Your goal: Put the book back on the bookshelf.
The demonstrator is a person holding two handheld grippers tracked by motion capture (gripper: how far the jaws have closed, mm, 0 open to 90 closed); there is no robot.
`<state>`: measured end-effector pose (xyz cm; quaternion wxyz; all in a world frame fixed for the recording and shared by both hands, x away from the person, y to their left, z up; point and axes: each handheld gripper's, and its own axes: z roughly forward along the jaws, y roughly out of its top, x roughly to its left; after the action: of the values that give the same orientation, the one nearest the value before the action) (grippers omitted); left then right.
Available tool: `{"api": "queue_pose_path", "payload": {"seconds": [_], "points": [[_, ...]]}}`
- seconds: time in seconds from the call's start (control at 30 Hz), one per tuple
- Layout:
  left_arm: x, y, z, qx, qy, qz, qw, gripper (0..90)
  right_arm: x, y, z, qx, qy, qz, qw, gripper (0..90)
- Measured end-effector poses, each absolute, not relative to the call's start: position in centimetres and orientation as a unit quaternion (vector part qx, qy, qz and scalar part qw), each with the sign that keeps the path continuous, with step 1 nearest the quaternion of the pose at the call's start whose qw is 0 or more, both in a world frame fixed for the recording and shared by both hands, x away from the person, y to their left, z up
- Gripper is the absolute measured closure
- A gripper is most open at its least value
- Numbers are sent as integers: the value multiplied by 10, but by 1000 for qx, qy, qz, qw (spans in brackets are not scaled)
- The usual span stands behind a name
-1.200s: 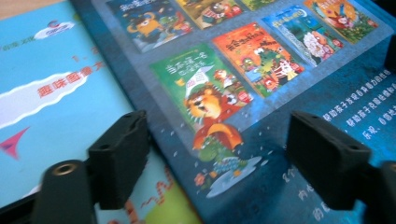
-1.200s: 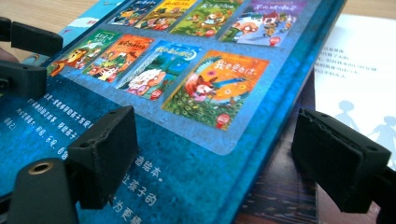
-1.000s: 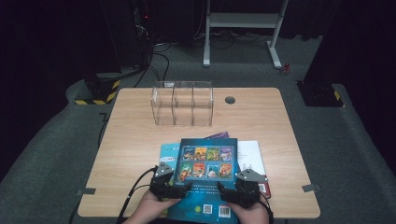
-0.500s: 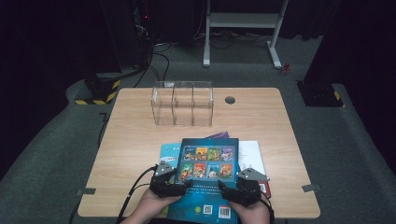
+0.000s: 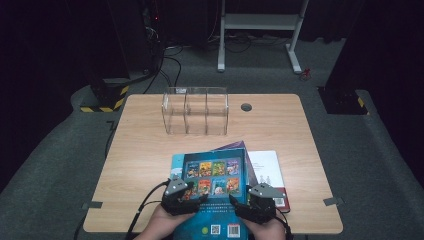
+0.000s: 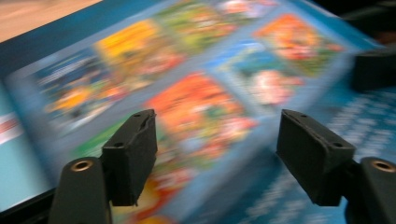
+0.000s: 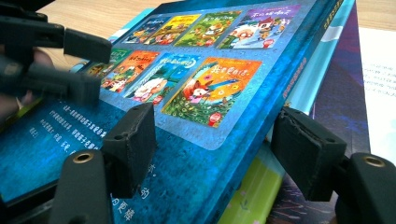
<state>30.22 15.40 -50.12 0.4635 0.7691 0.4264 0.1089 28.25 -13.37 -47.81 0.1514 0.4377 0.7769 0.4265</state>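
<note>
Right at the near edge of the wooden table (image 5: 150, 130) lies the blue picture book (image 5: 215, 175), back cover up with a grid of small colourful cover pictures on it, and it tops a small stack: a purple book (image 5: 235, 146) peeks out beyond its far edge and a white book with a red strip (image 5: 267, 170) sticks out to its right. In the right gripper view the blue book's right side is tilted up off the stack, with a green-and-yellow page edge (image 7: 243, 196) showing under it. The left gripper (image 5: 186, 200) sits at the book's near left part, over the cover; its jaws have just been closing, yet in the left gripper view (blurred) they stand apart above the printed cover and grip nothing that I can make out. The right gripper (image 5: 246, 205) is at the near right corner; its jaws have been closing too, one over the cover and the other out beyond the spine edge, with a gap at the outer pad, so no grip yet. Farther back, near the middle of the table, stands a clear three-compartment organizer (image 5: 196, 111), well apart from the books, and a round cable hole (image 5: 246, 107) lies just to its right.
</note>
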Motion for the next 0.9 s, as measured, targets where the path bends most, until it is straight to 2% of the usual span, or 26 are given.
{"api": "queue_pose_path", "payload": {"seconds": [0.2,0.43,0.9], "points": [[312,182,-504,745,485,92,448,230,283,-134,-478,441,775,427,148,309],[310,175,-511,754,482,83,438,141,283,-134,-477,436,778,427,152,328],[314,181,-511,749,484,62,448,104,278,-135,-471,418,774,442,174,381]]}}
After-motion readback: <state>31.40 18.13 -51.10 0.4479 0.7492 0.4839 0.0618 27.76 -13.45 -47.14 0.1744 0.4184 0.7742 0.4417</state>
